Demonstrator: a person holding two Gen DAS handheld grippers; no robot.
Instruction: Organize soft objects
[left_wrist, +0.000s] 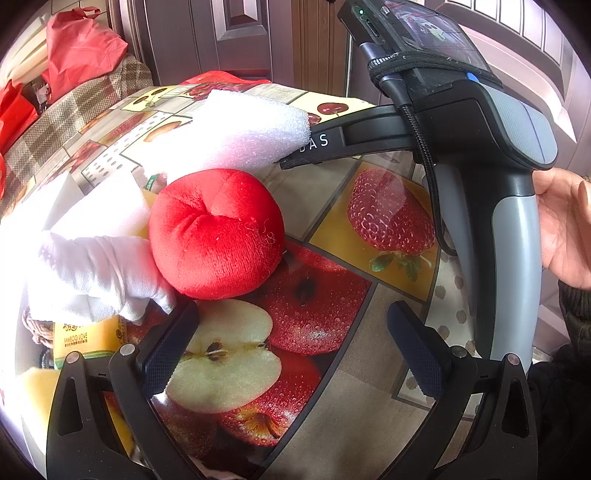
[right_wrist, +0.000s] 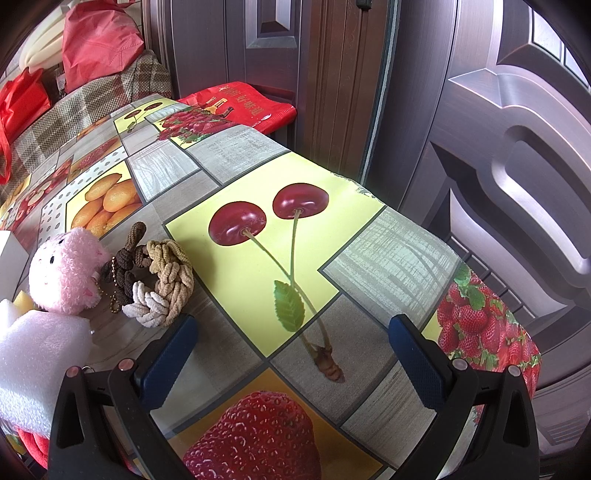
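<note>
The red plush ball (left_wrist: 217, 233) sits on the fruit-print tablecloth (left_wrist: 332, 206), partly over a printed apple, and serves as the marker for everything else. Touching its left side lies a white cloth glove (left_wrist: 96, 277), fingers pointing toward the ball. Just behind the ball, a white foam sheet (left_wrist: 240, 129) rises off the table, its right edge meeting the tip of the right gripper (left_wrist: 295, 157), which reaches in from the right; whether that tip grips the foam cannot be told from the left wrist view. Behind the glove lies a white foam block (left_wrist: 107, 206). Below the glove, a yellow packet (left_wrist: 85, 338) shows partly.

The left gripper (left_wrist: 291, 350) hovers just in front of the ball, fingers spread wide and holding nothing, its left finger (left_wrist: 166, 354) near the ball's lower edge and the glove. To the right of the ball, well apart, a bare hand (left_wrist: 565, 229) wraps the grey handle of the right tool, held level above the table.

In the right wrist view, the right gripper (right_wrist: 291, 362) is spread wide with nothing between its fingers, over printed cherries. The foam sheet (right_wrist: 40, 362) lies at its left, with a pink plush pig (right_wrist: 64, 271) and knotted rope toys (right_wrist: 159, 280) beyond.
</note>
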